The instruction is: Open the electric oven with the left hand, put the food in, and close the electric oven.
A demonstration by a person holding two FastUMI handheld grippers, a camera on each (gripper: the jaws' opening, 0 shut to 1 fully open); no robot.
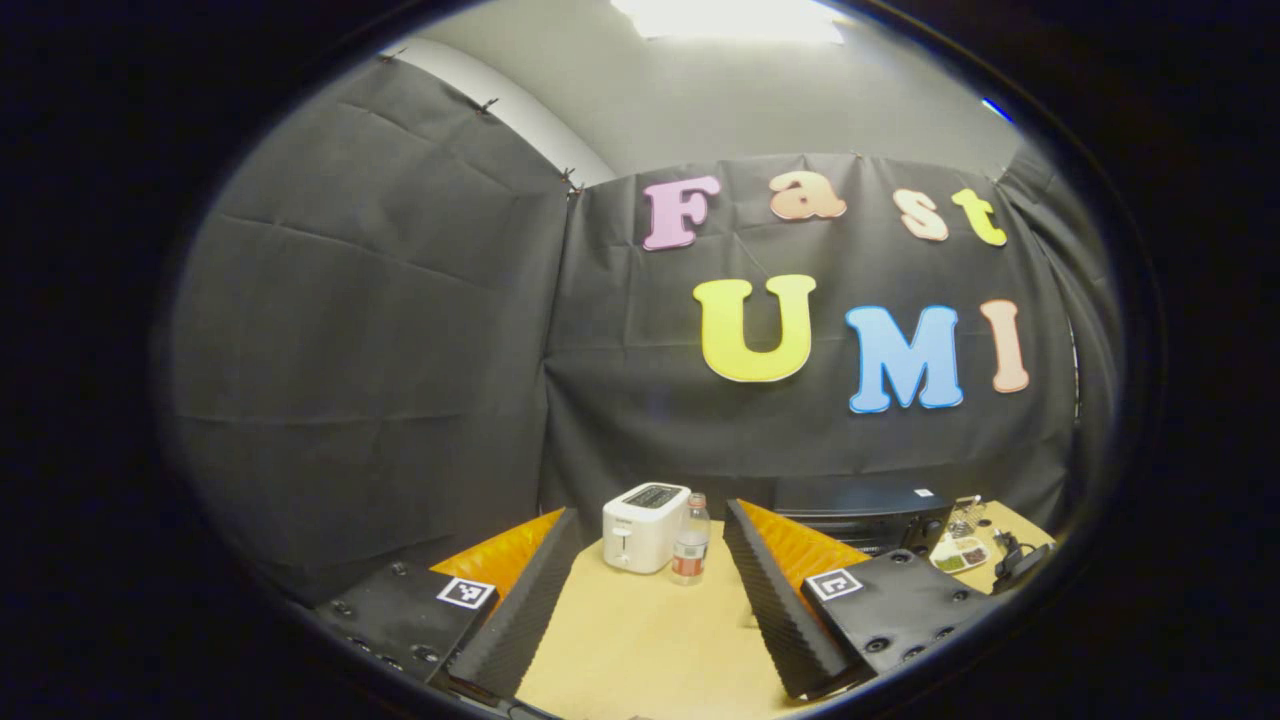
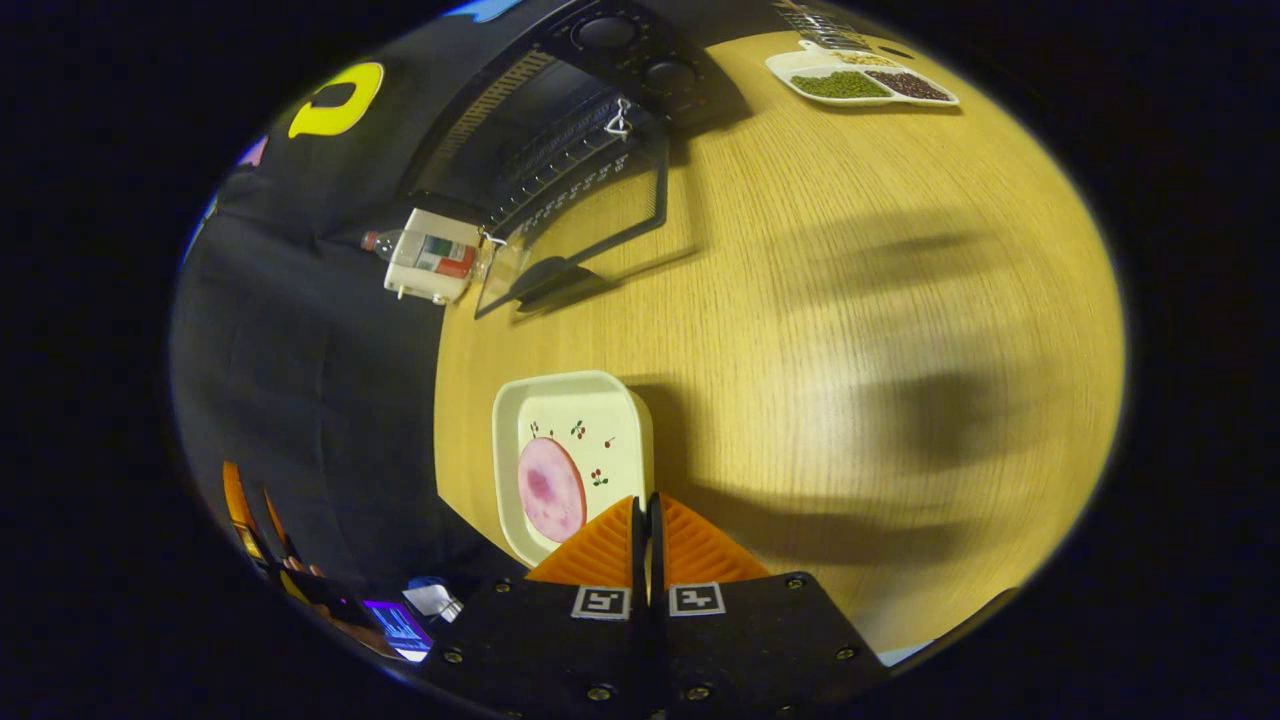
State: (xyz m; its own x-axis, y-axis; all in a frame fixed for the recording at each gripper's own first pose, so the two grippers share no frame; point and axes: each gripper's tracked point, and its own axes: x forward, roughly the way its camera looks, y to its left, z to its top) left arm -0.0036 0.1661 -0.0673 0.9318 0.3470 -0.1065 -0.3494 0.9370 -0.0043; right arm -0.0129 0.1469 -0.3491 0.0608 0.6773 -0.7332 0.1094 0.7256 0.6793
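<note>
Holding the edge of a white plate (image 2: 600, 425), the right hand-held gripper (image 2: 648, 520) has its two fingers pressed close together on the rim. A round pink slice of food (image 2: 551, 489) lies on the plate. The plate is just above the wooden surface (image 2: 850, 300). Farther off, the black electric oven (image 2: 560, 130) stands with its glass door (image 2: 580, 235) dropped open. A white toaster (image 2: 432, 255) and a bottle (image 2: 378, 240) stand beside the oven. A tray of beans (image 2: 862, 82) sits well apart on the other side.

The left hand-held gripper (image 1: 650, 590) is held up with its fingers wide apart, gripping nothing, pointing toward the toaster (image 1: 643, 526) and bottle (image 1: 691, 540).
</note>
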